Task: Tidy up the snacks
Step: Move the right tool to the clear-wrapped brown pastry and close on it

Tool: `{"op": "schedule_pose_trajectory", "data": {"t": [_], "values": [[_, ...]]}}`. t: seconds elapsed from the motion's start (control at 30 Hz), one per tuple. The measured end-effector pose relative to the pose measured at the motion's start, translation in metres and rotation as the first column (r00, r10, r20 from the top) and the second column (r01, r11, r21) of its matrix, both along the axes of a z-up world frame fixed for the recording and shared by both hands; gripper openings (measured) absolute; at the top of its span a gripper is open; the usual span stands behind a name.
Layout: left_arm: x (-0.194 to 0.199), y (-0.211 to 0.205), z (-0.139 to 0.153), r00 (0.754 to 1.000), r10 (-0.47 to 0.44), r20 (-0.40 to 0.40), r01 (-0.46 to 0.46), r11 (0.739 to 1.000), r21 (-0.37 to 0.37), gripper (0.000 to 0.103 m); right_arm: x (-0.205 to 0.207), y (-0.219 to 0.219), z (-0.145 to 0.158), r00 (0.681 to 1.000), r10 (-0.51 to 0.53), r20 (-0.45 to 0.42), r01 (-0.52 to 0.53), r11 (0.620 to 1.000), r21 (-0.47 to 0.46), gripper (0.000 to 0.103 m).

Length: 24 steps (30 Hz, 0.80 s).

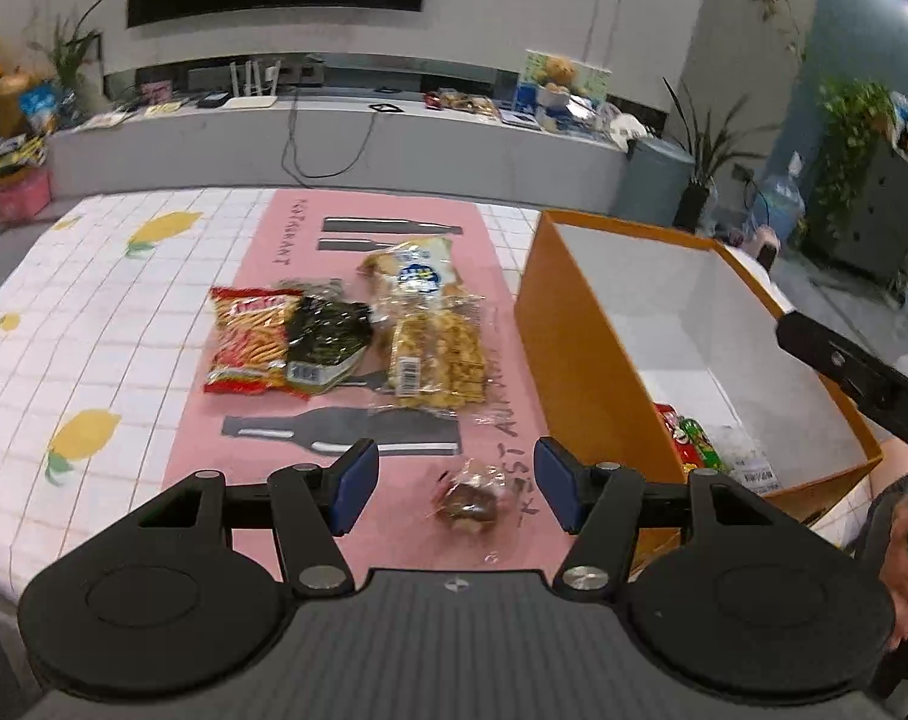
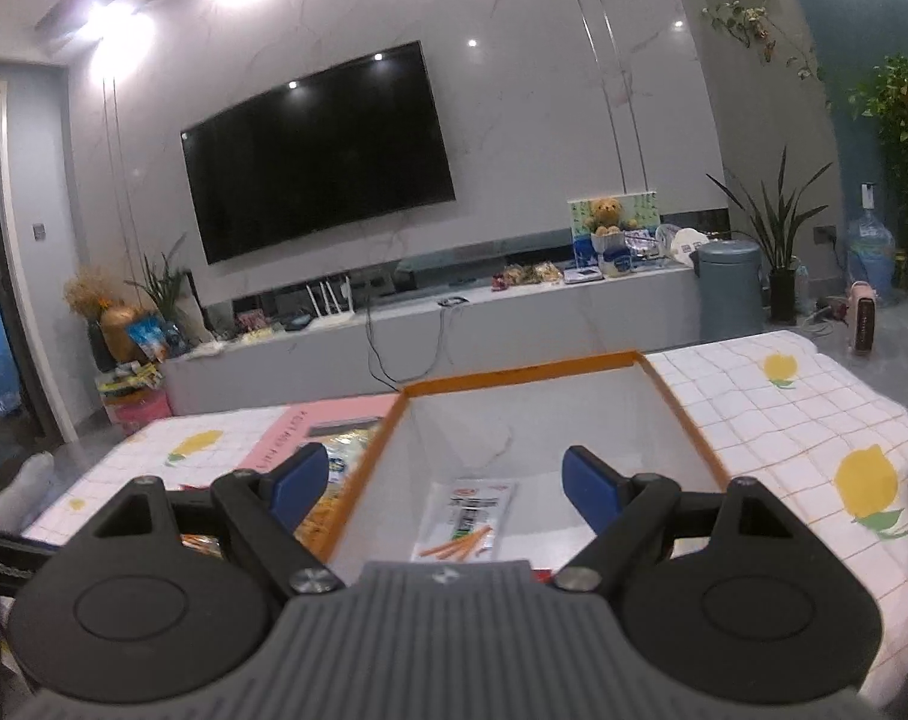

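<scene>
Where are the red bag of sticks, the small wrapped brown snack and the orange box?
red bag of sticks [image 1: 249, 342], left wrist view, bag's middle.
small wrapped brown snack [image 1: 470, 504], left wrist view, its brown centre.
orange box [image 1: 580, 354], left wrist view, outer side wall.

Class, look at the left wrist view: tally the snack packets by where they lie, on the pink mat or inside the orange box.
On the pink mat: 5
Inside the orange box: 2
Total: 7

A home living room: a television hangs above a long low cabinet, with potted plants beside it.
</scene>
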<state>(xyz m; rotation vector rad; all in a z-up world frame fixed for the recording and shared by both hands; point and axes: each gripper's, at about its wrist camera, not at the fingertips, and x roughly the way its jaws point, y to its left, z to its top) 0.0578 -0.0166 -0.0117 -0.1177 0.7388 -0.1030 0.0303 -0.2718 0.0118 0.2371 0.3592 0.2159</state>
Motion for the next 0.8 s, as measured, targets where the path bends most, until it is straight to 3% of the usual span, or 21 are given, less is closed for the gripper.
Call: {"op": "schedule_pose_trajectory", "data": {"t": [0.17, 0.33, 0.63, 0.8], "values": [[-0.007, 0.022, -0.003, 0.999, 0.037, 0.025, -0.037, 0.999, -0.012, 0.07, -0.022, 0.021, 0.003, 0.995, 0.076, 0.07, -0.078, 0.996, 0.034, 0.084], [-0.006, 0.044, -0.011, 0.997, 0.074, 0.013, -0.074, 0.997, 0.006, 0.07, -0.035, 0.066, 0.005, 0.979, 0.177, 0.098, -0.168, 0.981, -0.093, 0.085], [-0.007, 0.081, -0.018, 0.993, 0.117, -0.016, -0.116, 0.992, 0.05, 0.07, -0.044, 0.131, -0.015, 0.945, 0.317, 0.084, -0.296, 0.935, -0.197, 0.085], [-0.006, 0.098, -0.021, 0.987, 0.157, -0.03, -0.155, 0.986, 0.058, 0.07, -0.032, 0.158, -0.038, 0.956, 0.293, 0.014, -0.283, 0.935, -0.211, 0.085]]}}
